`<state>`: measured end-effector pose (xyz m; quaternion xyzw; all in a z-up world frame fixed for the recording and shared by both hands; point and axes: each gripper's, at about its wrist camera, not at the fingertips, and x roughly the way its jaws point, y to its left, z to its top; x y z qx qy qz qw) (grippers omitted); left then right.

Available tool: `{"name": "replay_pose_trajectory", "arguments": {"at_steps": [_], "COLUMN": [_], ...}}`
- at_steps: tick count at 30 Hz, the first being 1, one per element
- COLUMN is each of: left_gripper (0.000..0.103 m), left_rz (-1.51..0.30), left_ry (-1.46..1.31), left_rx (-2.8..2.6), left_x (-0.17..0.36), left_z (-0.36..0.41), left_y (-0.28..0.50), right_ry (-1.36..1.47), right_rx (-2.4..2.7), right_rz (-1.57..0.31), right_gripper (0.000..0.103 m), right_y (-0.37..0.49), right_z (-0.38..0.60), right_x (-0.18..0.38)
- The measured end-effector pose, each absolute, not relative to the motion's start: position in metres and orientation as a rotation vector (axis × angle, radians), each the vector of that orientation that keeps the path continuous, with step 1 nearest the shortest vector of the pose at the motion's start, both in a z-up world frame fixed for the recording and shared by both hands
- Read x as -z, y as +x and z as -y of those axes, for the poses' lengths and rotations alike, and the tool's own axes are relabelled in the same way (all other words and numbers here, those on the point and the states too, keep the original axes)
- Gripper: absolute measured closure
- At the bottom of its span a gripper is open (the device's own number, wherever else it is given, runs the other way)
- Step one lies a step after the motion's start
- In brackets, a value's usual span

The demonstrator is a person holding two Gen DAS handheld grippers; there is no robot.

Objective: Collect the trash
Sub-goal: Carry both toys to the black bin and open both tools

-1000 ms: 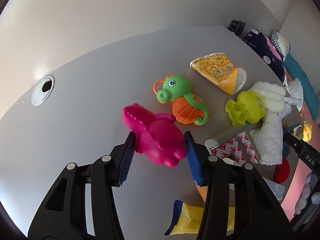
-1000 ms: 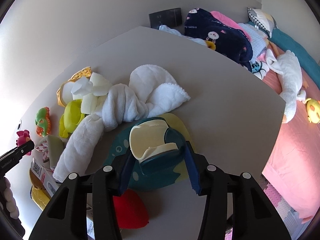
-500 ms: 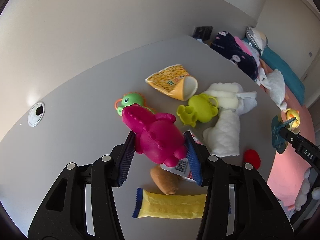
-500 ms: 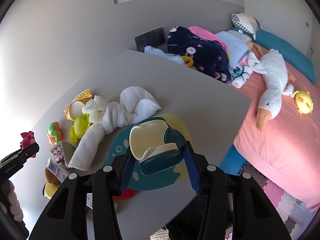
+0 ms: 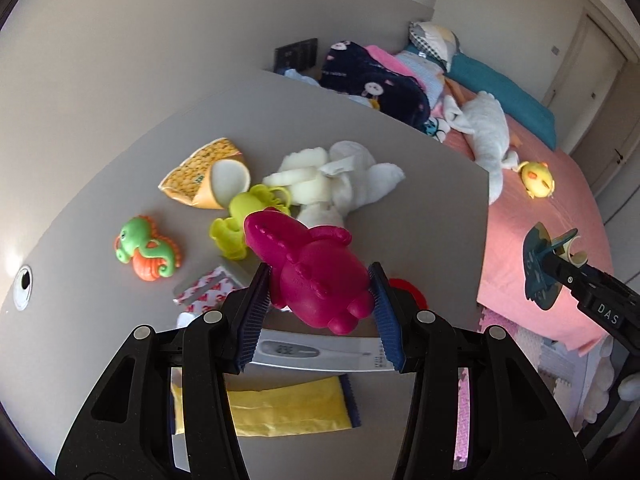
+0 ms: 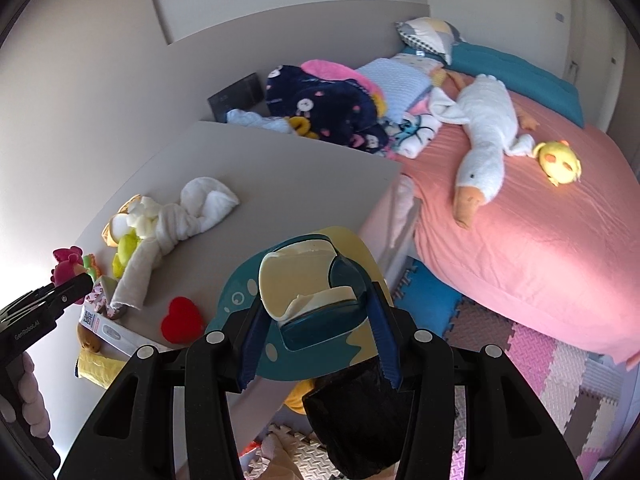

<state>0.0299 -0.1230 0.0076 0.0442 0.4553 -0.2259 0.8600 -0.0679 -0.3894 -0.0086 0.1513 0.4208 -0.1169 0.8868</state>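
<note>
magenta dino toy (image 5: 316,276) clamped in left claw (image 5: 320,312), now lifted higher over tabletop (image 5: 420,184) near edge; right claw (image 6: 316,332) pinches teal dish (image 6: 312,316), carried past tabletop edge toward bed (image 6: 520,220).

My right gripper (image 6: 318,334) clamps a teal-and-cream toy (image 6: 312,300); at twelve o'clock the desk (image 6: 280,168), at seven perhaps the left gripper (image 6: 60,296).

Each black hand-held gripper (image 5: 318,312) has ribbed blue pads (image 5: 253,320) and silver screws.
</note>
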Motion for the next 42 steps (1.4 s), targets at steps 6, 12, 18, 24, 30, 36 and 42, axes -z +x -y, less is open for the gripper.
{"name": "replay_pose_trajectory", "arguments": {"at_steps": [6,12,18,24,30,36,42], "left_gripper": [0.055,0.055,0.055,0.055,0.011,0.009,0.009], "left_rz": [-0.96,-0.963,-0.967,-0.988,-1.024,-0.996,-0.995], "left_ry": [0.149,0.21,0.271,0.335,0.39,0.411,0.403], "left_rx": [0.587,0.69,0.797,0.887,0.958,0.962,0.932], "left_x": [-0.006,-0.005,-0.002,0.007,0.017,0.018,0.018], "left_z": [0.165,0.2,0.232,0.258,0.281,0.289,0.282], "left_y": [0.017,-0.001,-0.023,-0.046,-0.064,-0.069,-0.065], "right_ry": [0.345,0.383,0.418,0.457,0.492,0.475,0.481], "right_rx": [0.327,0.403,0.452,0.493,0.553,0.626,0.613], "right_rz": [-0.869,-0.859,-0.855,-0.859,-0.862,-0.832,-0.828], "right_gripper": [0.054,0.054,0.054,0.053,0.038,0.032,0.032], "right_y": [-0.101,-0.132,-0.157,-0.175,-0.19,-0.205,-0.205], "right_z": [0.411,0.431,0.444,0.454,0.467,0.475,0.477], "right_x": [0.009,0.01,0.01,0.014,0.017,0.011,0.01]}}
